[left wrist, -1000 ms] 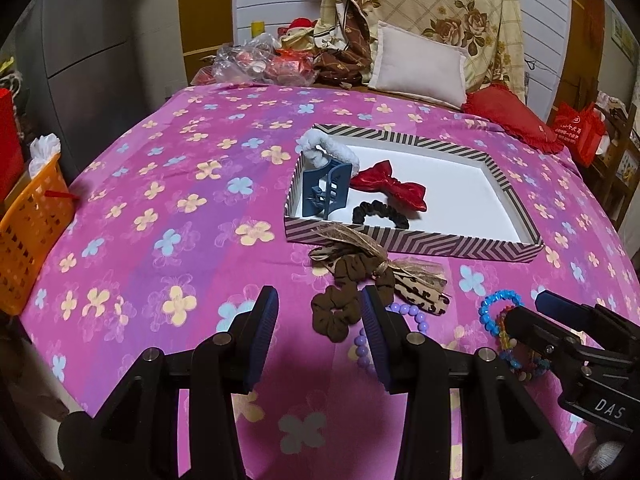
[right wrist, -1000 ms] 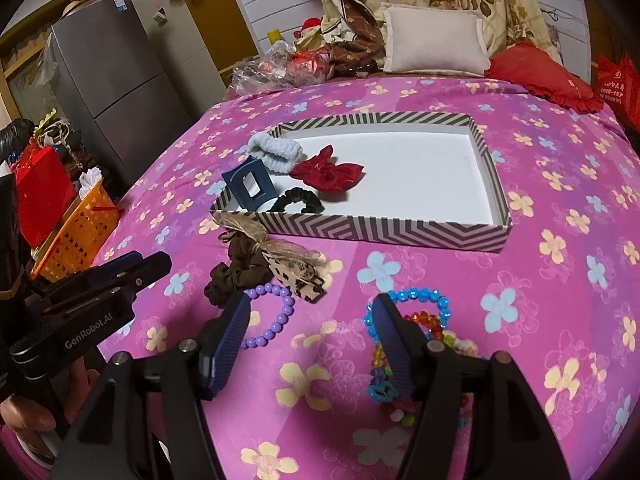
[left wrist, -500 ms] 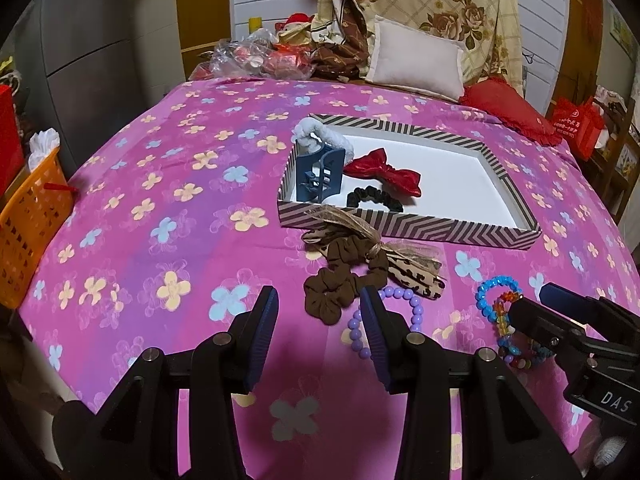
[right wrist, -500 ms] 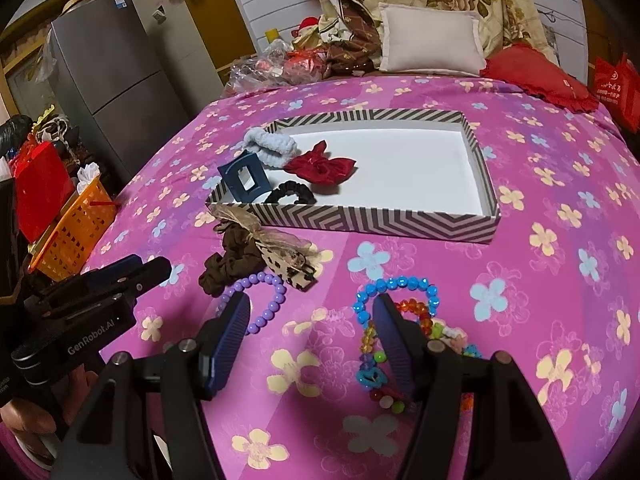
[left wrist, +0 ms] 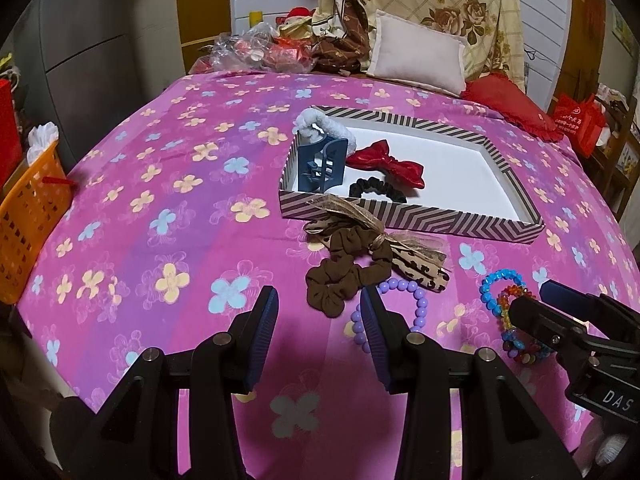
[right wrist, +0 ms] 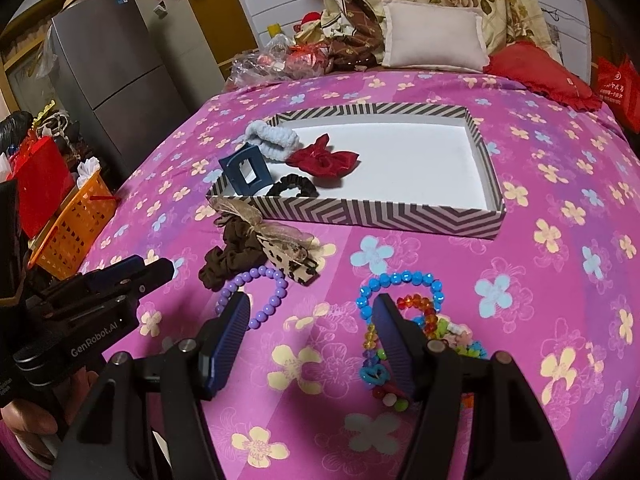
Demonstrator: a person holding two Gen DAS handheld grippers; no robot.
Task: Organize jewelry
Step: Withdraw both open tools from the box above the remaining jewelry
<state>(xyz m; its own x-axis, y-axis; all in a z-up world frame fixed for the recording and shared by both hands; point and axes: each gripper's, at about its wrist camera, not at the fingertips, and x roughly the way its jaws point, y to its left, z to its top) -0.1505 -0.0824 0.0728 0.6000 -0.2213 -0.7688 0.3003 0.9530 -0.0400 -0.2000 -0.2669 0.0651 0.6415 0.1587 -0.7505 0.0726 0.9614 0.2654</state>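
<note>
A striped tray (left wrist: 408,216) (right wrist: 360,212) on the pink bedspread holds a blue claw clip (left wrist: 320,168), a pale blue scrunchie (right wrist: 272,140), a red bow (right wrist: 324,158) and a black scrunchie (left wrist: 376,190). In front of it lie a brown scrunchie (left wrist: 340,276) (right wrist: 232,252), a leopard-print bow clip (left wrist: 420,266), a purple bead bracelet (right wrist: 256,292) and a pile of coloured bead bracelets (right wrist: 404,312). My left gripper (left wrist: 320,320) is open and empty, just short of the brown scrunchie. My right gripper (right wrist: 312,328) is open and empty, between the purple and coloured bracelets.
An orange basket (left wrist: 28,236) stands off the bed's left edge beside a grey fridge (right wrist: 108,68). Pillows (left wrist: 416,58), a red cushion (left wrist: 508,104) and bagged clutter (left wrist: 256,50) lie at the far end of the bed.
Both grippers have drawn back toward the near edge of the bed, so the tray and loose items sit farther away. Both stay open; nothing on the bed moved.
</note>
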